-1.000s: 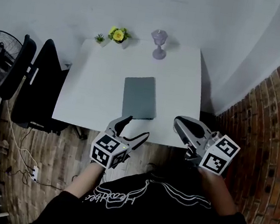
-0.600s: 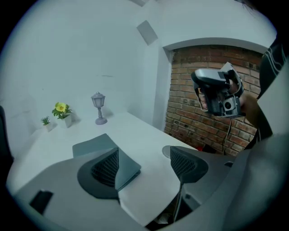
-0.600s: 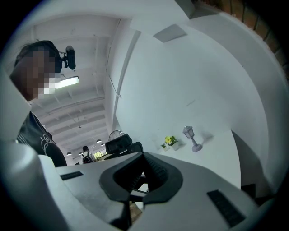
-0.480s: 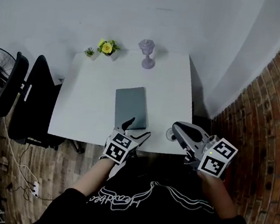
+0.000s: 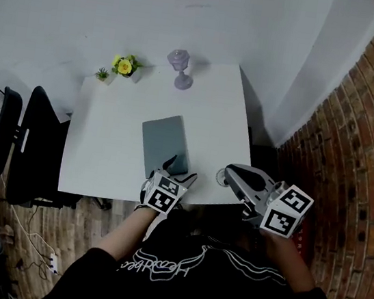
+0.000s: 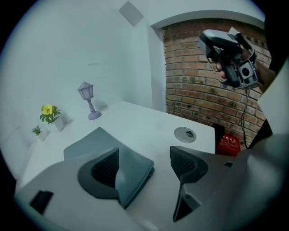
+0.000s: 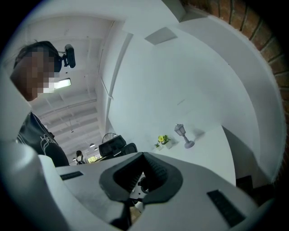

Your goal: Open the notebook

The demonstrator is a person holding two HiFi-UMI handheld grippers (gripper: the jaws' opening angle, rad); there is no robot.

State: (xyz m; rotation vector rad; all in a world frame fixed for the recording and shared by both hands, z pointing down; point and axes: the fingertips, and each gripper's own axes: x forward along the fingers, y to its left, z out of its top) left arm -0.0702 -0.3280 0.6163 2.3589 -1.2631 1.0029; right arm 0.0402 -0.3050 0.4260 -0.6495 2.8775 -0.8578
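Observation:
A closed grey notebook [image 5: 165, 142] lies on the white table [image 5: 104, 147], near its front edge. My left gripper [image 5: 178, 170] is open at the notebook's near right corner. In the left gripper view the notebook's [image 6: 101, 144] corner lies between the two jaws of that gripper [image 6: 144, 159], and the left pad hides part of the cover. My right gripper [image 5: 228, 174] hangs off the table's front right corner, shut on nothing. In the right gripper view my right gripper [image 7: 144, 154] points up at the wall, and the notebook is out of sight.
A small lilac lamp [image 5: 178, 66] and a yellow flower pot [image 5: 124, 66] stand at the table's far edge. A round cable grommet [image 6: 185, 134] sits near the front right corner. Black chairs [image 5: 32, 144] stand left, a brick wall [image 5: 355, 134] right.
My left gripper has moved forward from below the table's edge to the notebook's near right corner, still open. The right gripper has hardly moved.

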